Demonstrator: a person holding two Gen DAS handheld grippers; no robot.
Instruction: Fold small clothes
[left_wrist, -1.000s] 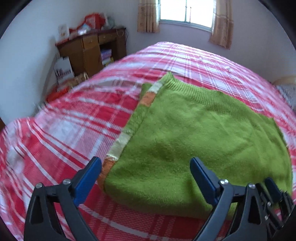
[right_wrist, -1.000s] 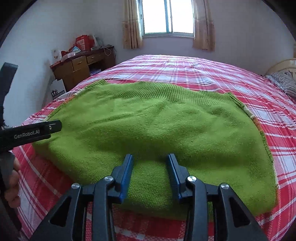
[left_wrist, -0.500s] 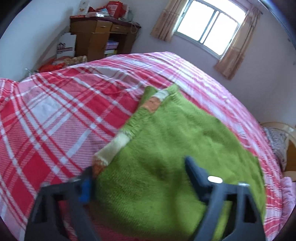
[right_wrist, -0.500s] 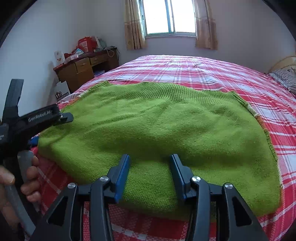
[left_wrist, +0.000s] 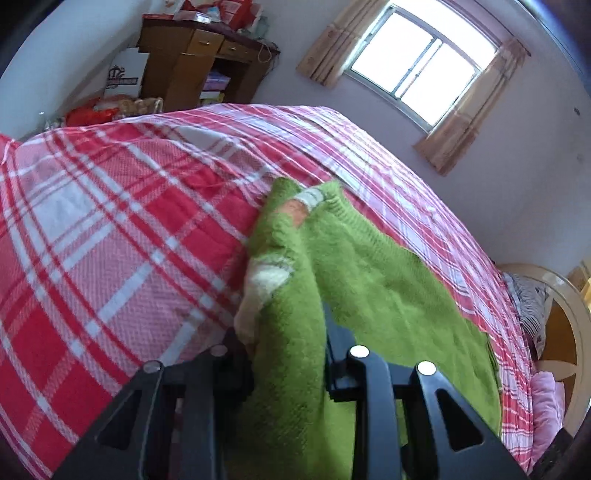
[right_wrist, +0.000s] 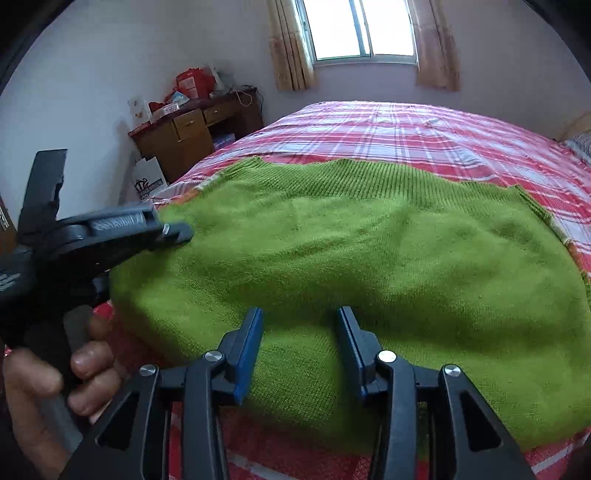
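Observation:
A green knitted sweater (right_wrist: 369, 258) lies spread on the red plaid bed; it also shows in the left wrist view (left_wrist: 388, 291). Its left edge has orange and white striped trim (left_wrist: 269, 277). My left gripper (left_wrist: 288, 343) is shut on that left edge and has it bunched up off the bed; the gripper also shows in the right wrist view (right_wrist: 177, 232) at the sweater's left side, held by a hand. My right gripper (right_wrist: 299, 332) is open, its blue pads on either side of the sweater's near edge, holding nothing.
The red plaid bedspread (left_wrist: 110, 236) covers the bed. A wooden desk (right_wrist: 192, 129) with clutter stands by the left wall under the window side. A window with curtains (right_wrist: 362, 33) is at the back. Pillows (left_wrist: 532, 306) lie at the bed's right end.
My left gripper has moved in on the sweater's left edge, closed on it and lifted it into a fold. My right gripper has stayed open and hardly moved.

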